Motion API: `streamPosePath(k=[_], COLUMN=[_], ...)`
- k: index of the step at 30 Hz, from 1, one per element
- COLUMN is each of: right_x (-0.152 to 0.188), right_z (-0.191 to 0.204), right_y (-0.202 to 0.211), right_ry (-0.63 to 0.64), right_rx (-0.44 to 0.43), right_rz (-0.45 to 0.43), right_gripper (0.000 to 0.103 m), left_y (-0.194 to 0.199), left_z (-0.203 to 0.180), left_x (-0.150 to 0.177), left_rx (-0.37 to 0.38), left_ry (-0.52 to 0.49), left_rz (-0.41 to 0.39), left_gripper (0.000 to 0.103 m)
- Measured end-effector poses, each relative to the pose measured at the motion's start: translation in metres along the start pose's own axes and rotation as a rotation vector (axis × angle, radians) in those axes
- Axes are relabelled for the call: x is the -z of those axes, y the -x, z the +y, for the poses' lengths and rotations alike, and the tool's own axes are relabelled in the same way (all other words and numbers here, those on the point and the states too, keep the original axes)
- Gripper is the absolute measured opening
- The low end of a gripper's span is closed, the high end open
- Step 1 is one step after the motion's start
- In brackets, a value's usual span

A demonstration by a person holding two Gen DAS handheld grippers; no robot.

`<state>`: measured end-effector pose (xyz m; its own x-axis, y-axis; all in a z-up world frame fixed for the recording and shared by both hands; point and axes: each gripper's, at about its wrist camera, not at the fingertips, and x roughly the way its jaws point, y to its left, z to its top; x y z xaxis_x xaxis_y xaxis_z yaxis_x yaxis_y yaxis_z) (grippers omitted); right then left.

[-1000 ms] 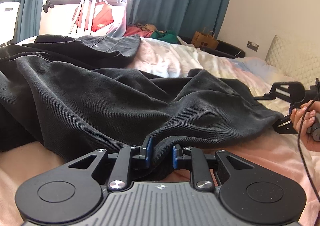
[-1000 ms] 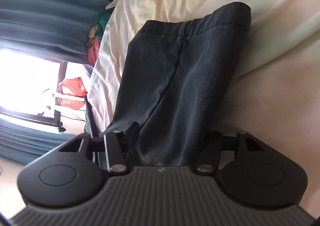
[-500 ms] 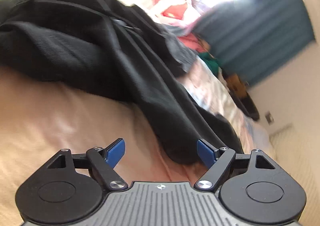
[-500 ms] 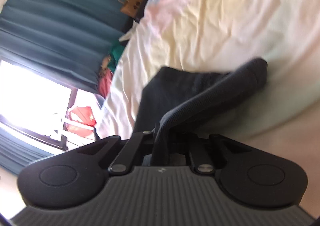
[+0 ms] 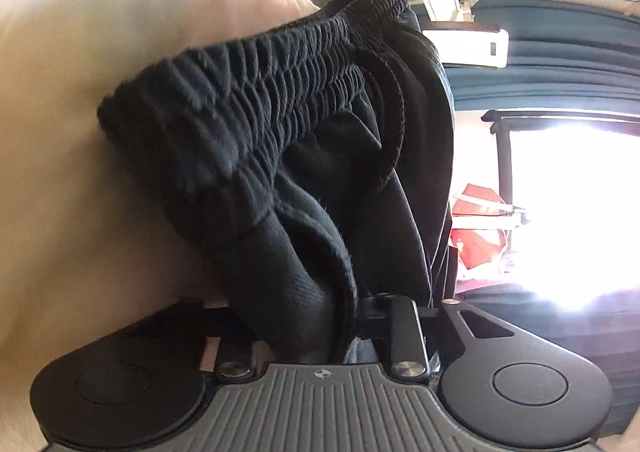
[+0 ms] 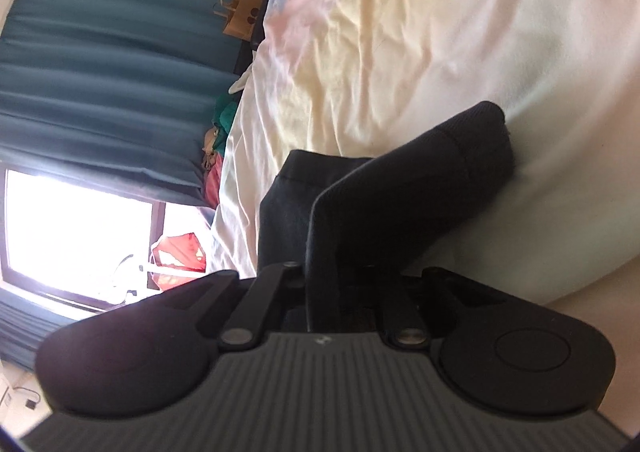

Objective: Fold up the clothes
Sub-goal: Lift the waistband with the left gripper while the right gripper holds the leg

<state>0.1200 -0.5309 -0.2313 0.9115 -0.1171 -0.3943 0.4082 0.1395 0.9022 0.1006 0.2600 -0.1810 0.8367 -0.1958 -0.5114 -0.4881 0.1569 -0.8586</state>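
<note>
A pair of black trousers lies on the bed. In the left wrist view its ribbed elastic waistband (image 5: 256,92) fills the middle, and my left gripper (image 5: 320,328) is shut on a bunched fold of the trousers just below the waistband. In the right wrist view a dark trouser leg (image 6: 400,180) rises from my right gripper (image 6: 336,292), which is shut on its cloth; the leg's hem end (image 6: 486,132) rests on the sheet. The fingertips of both grippers are hidden by cloth.
The bed has a pale pink and cream sheet (image 6: 400,32). Teal curtains (image 6: 100,52) and a bright window (image 6: 72,228) lie beyond it. A brown paper bag (image 6: 244,12) and a pile of coloured clothes (image 6: 218,140) sit by the far bed edge.
My left gripper opened, moved from the trouser leg to the waistband end and closed on it. My right gripper closed on the other leg and lifted it into a fold.
</note>
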Motion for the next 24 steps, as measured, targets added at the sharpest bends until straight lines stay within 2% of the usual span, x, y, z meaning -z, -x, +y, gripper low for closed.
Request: streamPosePath(k=[1, 4, 8, 12, 14, 16, 18, 20, 24], right_x=[0.0, -0.001, 0.002, 0.009, 0.012, 0.018, 0.022, 0.02, 0.015], right_z=[0.004, 0.014, 0.029, 0.043, 0.055, 0.073, 0.081, 0.074, 0.035], right_y=[0.002, 0.009, 0.023, 0.045, 0.06, 0.079, 0.092, 0.099, 0.091], right_ry=[0.023, 0.092, 0.161, 0.238, 0.293, 0.399, 0.456, 0.418, 0.25], right_rx=[0.01, 0.039, 0.082, 0.117, 0.101, 0.081, 0.105, 0.202, 0.407], right_rz=[-0.012, -0.048, -0.121, -0.206, -0.242, -0.296, -0.323, -0.291, -0.137], right_gripper=[0.009, 0.008, 0.007, 0.008, 0.008, 0.008, 0.008, 0.008, 0.008], left_y=[0.005, 0.028, 0.074, 0.114, 0.132, 0.141, 0.144, 0.143, 0.129], left_z=[-0.004, -0.025, -0.051, -0.068, -0.072, -0.073, -0.068, -0.06, -0.031], left_x=[-0.002, -0.006, -0.02, -0.03, -0.038, -0.044, -0.051, -0.066, -0.09], left_rx=[0.003, 0.035, 0.1, 0.125, 0.115, 0.088, 0.054, 0.008, -0.093], left_ry=[-0.021, -0.108, -0.136, -0.155, -0.189, -0.212, -0.208, -0.218, -0.243], left_rz=[-0.008, -0.033, -0.094, -0.078, -0.064, -0.05, -0.03, -0.008, 0.021], left_gripper=[0.013, 0.01, 0.008, 0.008, 0.008, 0.008, 0.008, 0.008, 0.009])
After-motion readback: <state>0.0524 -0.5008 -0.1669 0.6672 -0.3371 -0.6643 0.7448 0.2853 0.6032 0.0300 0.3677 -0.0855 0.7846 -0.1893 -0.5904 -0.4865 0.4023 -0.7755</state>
